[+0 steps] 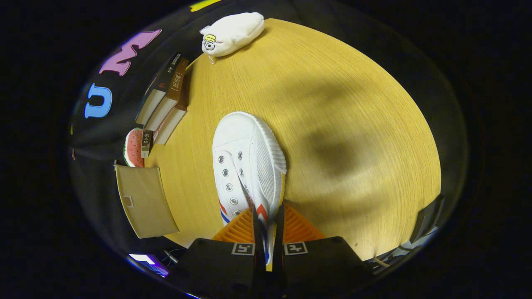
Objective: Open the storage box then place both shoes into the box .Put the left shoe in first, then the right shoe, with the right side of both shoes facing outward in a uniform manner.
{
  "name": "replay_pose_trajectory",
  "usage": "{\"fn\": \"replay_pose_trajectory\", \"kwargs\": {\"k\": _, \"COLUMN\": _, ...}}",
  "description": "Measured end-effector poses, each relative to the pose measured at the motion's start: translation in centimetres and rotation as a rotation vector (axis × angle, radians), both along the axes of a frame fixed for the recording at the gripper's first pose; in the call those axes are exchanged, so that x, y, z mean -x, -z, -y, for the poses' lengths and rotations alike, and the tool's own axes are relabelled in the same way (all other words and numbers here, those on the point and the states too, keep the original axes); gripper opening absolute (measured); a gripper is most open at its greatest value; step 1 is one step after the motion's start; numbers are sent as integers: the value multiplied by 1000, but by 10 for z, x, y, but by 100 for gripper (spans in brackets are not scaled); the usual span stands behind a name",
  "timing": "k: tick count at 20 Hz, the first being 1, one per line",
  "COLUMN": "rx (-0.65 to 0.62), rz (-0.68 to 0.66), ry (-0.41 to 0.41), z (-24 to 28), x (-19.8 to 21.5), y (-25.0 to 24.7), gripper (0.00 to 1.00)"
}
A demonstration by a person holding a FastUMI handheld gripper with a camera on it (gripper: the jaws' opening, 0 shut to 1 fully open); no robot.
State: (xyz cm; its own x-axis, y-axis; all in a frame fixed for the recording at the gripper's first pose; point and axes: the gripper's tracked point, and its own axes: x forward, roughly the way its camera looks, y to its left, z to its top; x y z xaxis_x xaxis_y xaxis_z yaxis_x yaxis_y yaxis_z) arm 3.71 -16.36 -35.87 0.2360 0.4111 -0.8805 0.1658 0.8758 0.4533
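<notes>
A white canvas shoe (248, 160) with red and blue stripes and no laces hangs above the wooden table (353, 124), toe pointing away from me. My gripper (268, 226) is shut on the shoe's side wall near the heel, with the orange ribbed fingers (239, 228) pressing it from both sides. A beige storage box (143, 199) stands at the table's left edge, its flat side towards me.
Several books (164, 104) stand in a row along the left edge, with a watermelon-slice toy (133, 146) beside them. A white plush toy (232, 33) lies at the far end of the table. A dark object (426, 222) sits at the right edge.
</notes>
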Motion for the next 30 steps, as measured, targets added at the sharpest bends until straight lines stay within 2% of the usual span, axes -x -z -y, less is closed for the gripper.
{"fn": "replay_pose_trajectory", "kwargs": {"k": 2, "rx": -31, "rz": -17, "ry": 34, "z": -8, "x": 7, "y": -5, "gripper": 11}}
{"fn": "replay_pose_trajectory", "kwargs": {"k": 8, "rx": -63, "rz": 44, "ry": -17, "z": -55, "x": 18, "y": -59, "gripper": 11}}
{"fn": "replay_pose_trajectory", "kwargs": {"k": 11, "rx": -100, "rz": 69, "ry": -27, "z": -97, "x": 21, "y": -95, "gripper": 11}}
{"fn": "replay_pose_trajectory", "kwargs": {"k": 21, "rx": -212, "rz": 204, "ry": -138, "z": -262, "x": 28, "y": -207, "gripper": 10}}
{"fn": "replay_pose_trajectory", "kwargs": {"k": 25, "rx": -239, "rz": 211, "ry": -197, "z": -327, "x": 37, "y": -221, "gripper": 10}}
{"fn": "replay_pose_trajectory", "kwargs": {"k": 30, "rx": -203, "rz": 180, "ry": -273, "z": -389, "x": 55, "y": -205, "gripper": 10}}
